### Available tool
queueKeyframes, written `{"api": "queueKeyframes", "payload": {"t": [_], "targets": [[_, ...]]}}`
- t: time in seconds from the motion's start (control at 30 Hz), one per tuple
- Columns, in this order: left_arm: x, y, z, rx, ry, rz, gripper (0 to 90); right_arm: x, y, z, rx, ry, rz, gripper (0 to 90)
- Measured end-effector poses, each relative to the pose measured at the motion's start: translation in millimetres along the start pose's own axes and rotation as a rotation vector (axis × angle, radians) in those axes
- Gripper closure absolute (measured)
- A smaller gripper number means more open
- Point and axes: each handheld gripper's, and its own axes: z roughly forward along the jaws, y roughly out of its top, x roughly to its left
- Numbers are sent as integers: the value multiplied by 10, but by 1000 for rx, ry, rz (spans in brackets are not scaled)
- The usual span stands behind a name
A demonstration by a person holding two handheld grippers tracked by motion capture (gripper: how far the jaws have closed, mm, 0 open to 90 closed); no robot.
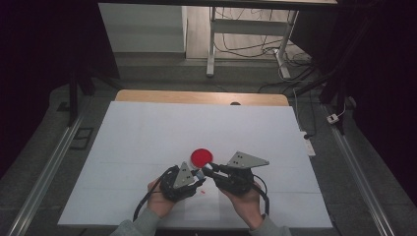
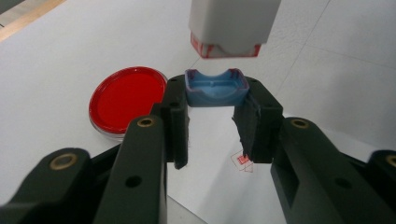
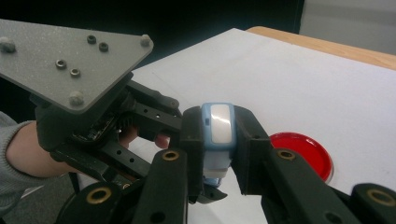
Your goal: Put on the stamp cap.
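My left gripper (image 2: 215,109) is shut on a small blue stamp cap (image 2: 215,87), held just below the stamp. The stamp (image 2: 231,23) is a grey-white block with a red-inked face, hanging a little above the cap and apart from it. My right gripper (image 3: 218,140) is shut on that stamp (image 3: 219,126), pinching its blue-edged body. In the high view the left gripper (image 1: 199,177) and the right gripper (image 1: 207,170) meet tip to tip near the table's front middle. A round red ink pad (image 1: 201,157) lies just behind them on the white sheet.
White paper (image 1: 147,137) covers the table, with a wooden edge (image 1: 196,97) at the far side. A small red stamped mark (image 2: 243,162) sits on the sheet under the left jaws. Dark floor and metal rails flank the table.
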Motion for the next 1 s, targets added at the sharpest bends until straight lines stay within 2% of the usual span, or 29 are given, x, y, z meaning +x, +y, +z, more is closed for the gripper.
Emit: {"api": "queueKeyframes", "payload": {"t": [0.3, 0.67, 1.0], "targets": [[-32, 7, 16, -5, 17, 6, 659, 13, -52, 62, 23, -26, 17, 754], [-72, -5, 32, -7, 56, 16, 659, 31, -80, 89, 17, -60, 52, 754], [-86, -21, 49, -5, 61, 13, 659, 45, -99, 92, 13, -74, 63, 754]]}}
